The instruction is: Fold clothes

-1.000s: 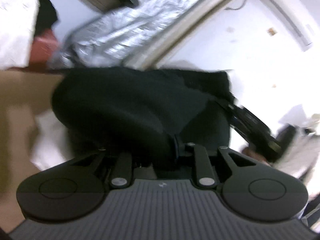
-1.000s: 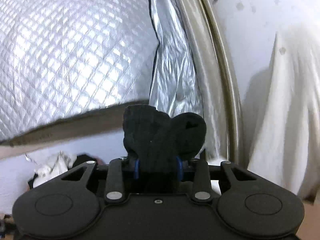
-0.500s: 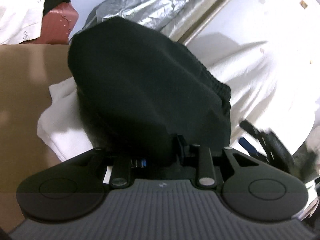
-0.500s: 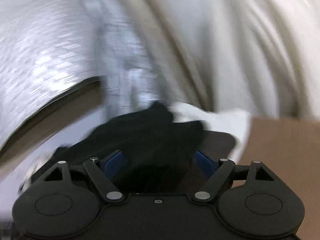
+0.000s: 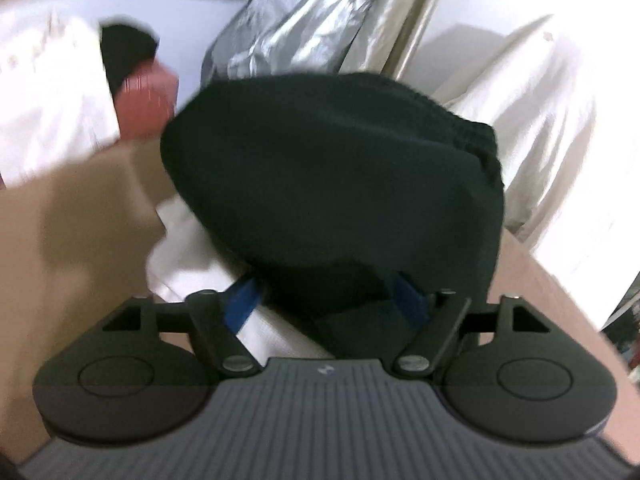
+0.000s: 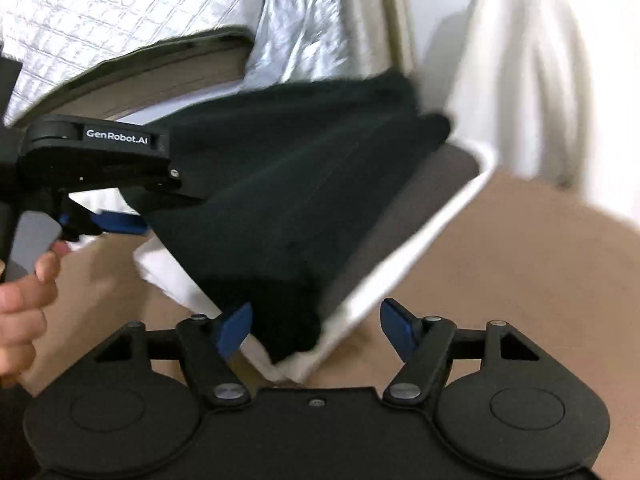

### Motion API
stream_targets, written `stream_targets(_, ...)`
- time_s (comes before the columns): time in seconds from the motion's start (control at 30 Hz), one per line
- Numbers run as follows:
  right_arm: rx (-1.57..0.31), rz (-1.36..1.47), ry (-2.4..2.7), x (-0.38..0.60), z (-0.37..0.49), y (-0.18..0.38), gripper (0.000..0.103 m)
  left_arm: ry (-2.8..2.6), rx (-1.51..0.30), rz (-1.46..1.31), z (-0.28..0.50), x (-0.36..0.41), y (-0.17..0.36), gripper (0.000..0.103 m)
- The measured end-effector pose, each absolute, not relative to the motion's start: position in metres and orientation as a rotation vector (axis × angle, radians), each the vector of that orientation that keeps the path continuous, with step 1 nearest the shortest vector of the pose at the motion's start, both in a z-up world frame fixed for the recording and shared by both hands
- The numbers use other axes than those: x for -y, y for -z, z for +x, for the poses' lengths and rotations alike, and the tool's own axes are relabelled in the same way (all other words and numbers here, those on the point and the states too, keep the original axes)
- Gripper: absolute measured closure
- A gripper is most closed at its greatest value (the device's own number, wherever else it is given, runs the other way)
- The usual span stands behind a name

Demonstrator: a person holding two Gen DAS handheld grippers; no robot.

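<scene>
Nearest the right wrist camera, the right gripper (image 6: pixel 316 330) stands spread, its blue pads clear of the black garment (image 6: pixel 288 200), whose near corner lies between them on a folded white cloth (image 6: pixel 400 252) atop the brown table (image 6: pixel 520 280). The left gripper (image 5: pixel 324 300) is likewise released, pads apart with black fabric bunched loosely between. Judged from this, the risk is the rounded top fold springing open or sliding off the white cloth if a withdrawing pad snags the hem. Beyond hang silver quilted sheeting (image 6: pixel 100 12) and white drapes (image 6: pixel 540 60)
</scene>
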State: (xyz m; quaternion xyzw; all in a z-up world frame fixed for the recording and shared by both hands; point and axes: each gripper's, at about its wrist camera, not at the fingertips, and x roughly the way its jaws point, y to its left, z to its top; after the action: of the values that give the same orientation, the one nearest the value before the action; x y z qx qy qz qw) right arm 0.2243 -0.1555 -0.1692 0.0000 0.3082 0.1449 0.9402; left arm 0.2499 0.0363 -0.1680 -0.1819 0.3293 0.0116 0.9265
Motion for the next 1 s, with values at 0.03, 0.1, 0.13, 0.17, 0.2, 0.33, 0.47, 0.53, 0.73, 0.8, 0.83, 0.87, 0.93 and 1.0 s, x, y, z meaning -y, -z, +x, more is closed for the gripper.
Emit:
stream_targets(0.03,-0.628,-0.006,-0.281,0.159,0.217,0.163,0.026,-0.029,-0.670,-0.359,0.242,-0.029,0.162,0.019)
stream_targets(0.1,-0.626,-0.014,-0.255,0.165,0.202,0.152,0.026,-0.085,-0.703,-0.368,0.225,-0.018,0.158,0.017)
stream_targets(0.13,-0.628,-0.013,-0.247,0.169,0.192,0.149,0.026,-0.109,-0.728,-0.360,0.215,-0.009,0.157,0.017)
stream_targets(0.17,-0.627,-0.010,-0.236,0.170,0.182,0.145,0.026,-0.131,-0.755,-0.348,0.204,0.000,0.156,0.017)
stream_targets(0.2,-0.626,-0.005,-0.219,0.171,0.175,0.141,0.025,-0.120,-0.748,-0.333,0.195,0.009,0.151,0.017)
stream_targets(0.33,-0.637,0.029,-0.140,0.177,0.150,0.132,0.025,-0.098,-0.692,-0.271,0.169,0.030,0.130,0.017)
stream_targets(0.47,-0.645,0.078,-0.112,0.184,0.125,0.129,0.022,-0.075,-0.689,-0.286,0.145,0.032,0.125,0.013)
stream_targets(0.53,-0.637,0.077,-0.103,0.186,0.112,0.128,0.020,-0.094,-0.722,-0.246,0.134,0.038,0.131,0.012)
stream_targets(0.73,-0.610,0.110,-0.039,0.197,0.078,0.126,0.014,-0.190,-0.778,-0.041,0.107,0.058,0.147,0.000)
stream_targets(0.8,-0.612,0.139,-0.011,0.201,0.071,0.125,0.014,-0.161,-0.799,-0.046,0.100,0.059,0.151,0.000)
stream_targets(0.83,-0.611,0.147,0.008,0.202,0.068,0.123,0.014,-0.144,-0.811,-0.058,0.098,0.058,0.152,0.000)
stream_targets(0.87,-0.605,0.147,0.026,0.202,0.064,0.120,0.014,-0.136,-0.810,-0.059,0.094,0.058,0.152,0.000)
stream_targets(0.93,-0.582,0.155,0.016,0.202,0.053,0.114,0.012,-0.123,-0.792,-0.046,0.086,0.058,0.151,0.000)
stream_targets(1.0,-0.570,0.165,-0.005,0.203,0.043,0.111,0.012,-0.123,-0.762,-0.025,0.077,0.059,0.149,0.000)
